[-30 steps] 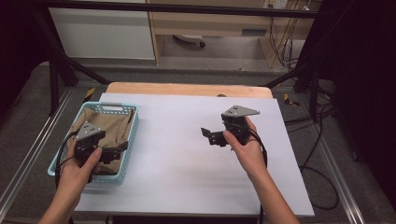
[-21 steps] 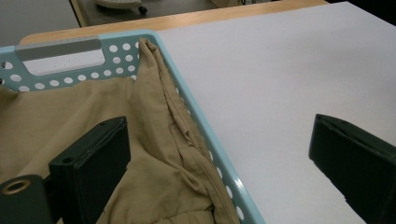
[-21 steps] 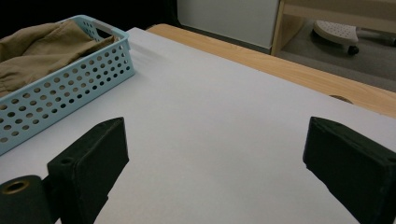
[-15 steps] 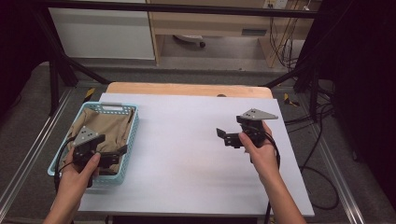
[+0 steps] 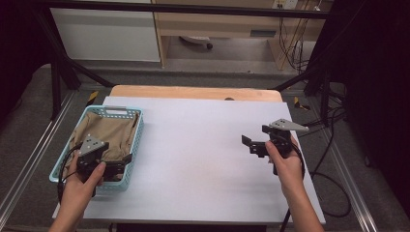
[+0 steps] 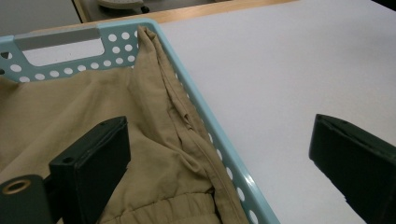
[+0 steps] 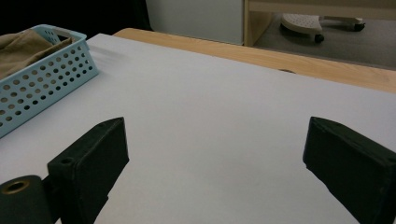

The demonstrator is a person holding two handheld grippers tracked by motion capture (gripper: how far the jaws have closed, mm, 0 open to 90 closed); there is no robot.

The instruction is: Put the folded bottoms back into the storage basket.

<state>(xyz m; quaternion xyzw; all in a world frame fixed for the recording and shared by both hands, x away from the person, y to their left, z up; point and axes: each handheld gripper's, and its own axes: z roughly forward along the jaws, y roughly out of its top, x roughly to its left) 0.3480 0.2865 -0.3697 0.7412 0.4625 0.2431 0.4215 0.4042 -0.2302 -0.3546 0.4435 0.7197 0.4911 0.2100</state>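
Observation:
A light blue perforated basket (image 5: 139, 126) stands at the table's left with a tan cloth (image 5: 104, 133) crumpled inside. My left gripper (image 5: 122, 164) hangs open over the basket's near right corner. In the left gripper view it (image 6: 219, 137) straddles the basket rim (image 6: 60, 39), one jaw above the cloth (image 6: 56, 112) and the other above bare table. My right gripper (image 5: 256, 136) is open over the table's right side, pointing left, with nothing between its jaws (image 7: 212, 140). From there the basket (image 7: 46, 74) and cloth (image 7: 23, 44) lie far off to the left.
The white table top (image 5: 193, 145) has a wooden strip (image 5: 193, 92) along its far edge. Cables (image 5: 333, 193) trail on the floor off the right edge. Metal frame rails (image 5: 29, 164) flank both sides, and a cabinet (image 5: 106, 34) stands beyond.
My right gripper has moved to the right and slightly nearer, still open. My left gripper has drifted a little toward the basket's near end.

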